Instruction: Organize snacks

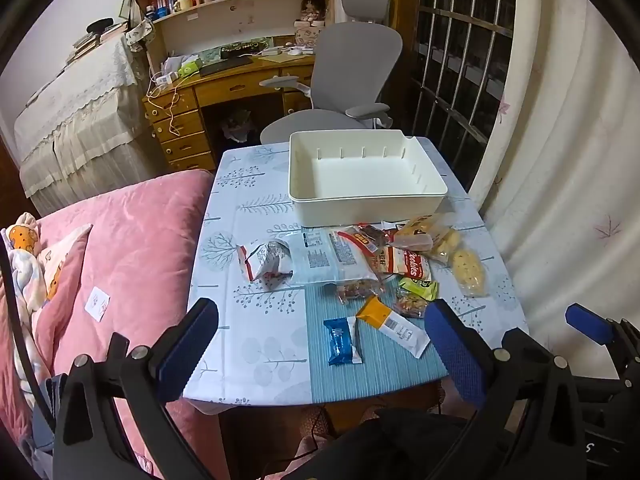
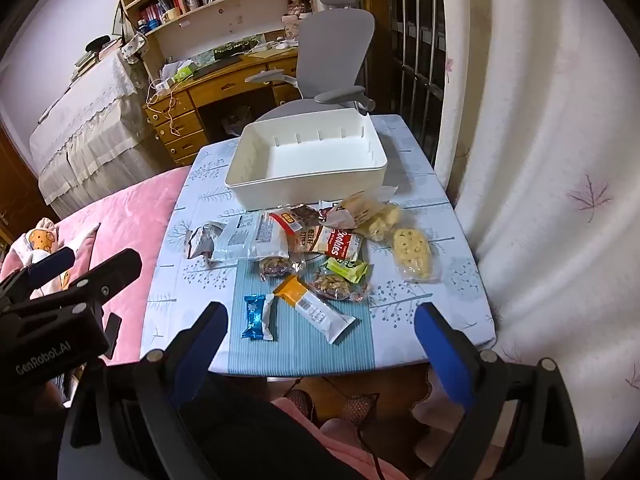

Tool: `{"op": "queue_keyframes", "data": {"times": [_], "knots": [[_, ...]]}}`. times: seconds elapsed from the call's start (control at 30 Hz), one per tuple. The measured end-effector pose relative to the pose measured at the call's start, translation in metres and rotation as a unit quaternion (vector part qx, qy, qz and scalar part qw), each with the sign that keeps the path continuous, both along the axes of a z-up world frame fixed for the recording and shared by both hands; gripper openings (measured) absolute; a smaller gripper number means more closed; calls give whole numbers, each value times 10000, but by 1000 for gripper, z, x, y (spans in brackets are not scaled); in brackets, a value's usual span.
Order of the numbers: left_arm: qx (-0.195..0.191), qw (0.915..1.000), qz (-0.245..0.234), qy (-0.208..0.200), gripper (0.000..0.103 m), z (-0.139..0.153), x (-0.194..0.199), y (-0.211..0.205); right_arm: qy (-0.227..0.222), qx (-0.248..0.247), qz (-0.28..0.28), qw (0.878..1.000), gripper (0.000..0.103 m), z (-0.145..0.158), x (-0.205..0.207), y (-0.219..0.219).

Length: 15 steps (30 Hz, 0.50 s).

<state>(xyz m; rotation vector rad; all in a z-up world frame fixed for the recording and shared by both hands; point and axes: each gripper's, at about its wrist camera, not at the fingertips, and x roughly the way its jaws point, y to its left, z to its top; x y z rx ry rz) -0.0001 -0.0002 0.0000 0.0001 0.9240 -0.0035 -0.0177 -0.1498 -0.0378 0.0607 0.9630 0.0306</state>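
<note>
An empty white bin (image 1: 366, 174) (image 2: 308, 160) stands at the far side of the small table (image 1: 256, 320) (image 2: 420, 316). In front of it lies a heap of snack packets: a blue packet (image 1: 342, 341) (image 2: 256, 317), an orange-and-white bar (image 1: 394, 326) (image 2: 316, 308), a cookies pack (image 1: 408, 266) (image 2: 340, 244), yellow puffed cakes (image 1: 468, 272) (image 2: 414, 256) and a silver-red bag (image 1: 266, 262) (image 2: 202, 240). My left gripper (image 1: 320, 314) hangs open above the table's near edge with nothing between its fingers. My right gripper (image 2: 322, 314) is open too, above the blue packet and bar, touching nothing.
A pink bed (image 1: 132, 248) (image 2: 132, 220) borders the table on the left. A curtain (image 1: 572, 160) (image 2: 552, 160) hangs close on the right. A grey office chair (image 1: 348, 76) (image 2: 328, 52) and a wooden desk (image 1: 224, 88) stand behind the table.
</note>
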Motion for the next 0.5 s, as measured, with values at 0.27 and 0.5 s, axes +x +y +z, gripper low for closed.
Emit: {"op": "queue_keyframes", "data": {"times": [0.27, 0.5], "knots": [[-16, 10000, 22, 17, 102, 0, 0, 0, -6, -27, -27, 10000, 95, 0, 1, 1], [-24, 10000, 5, 40, 101, -4, 1, 3, 3, -7, -2, 10000, 95, 0, 1, 1]]}}
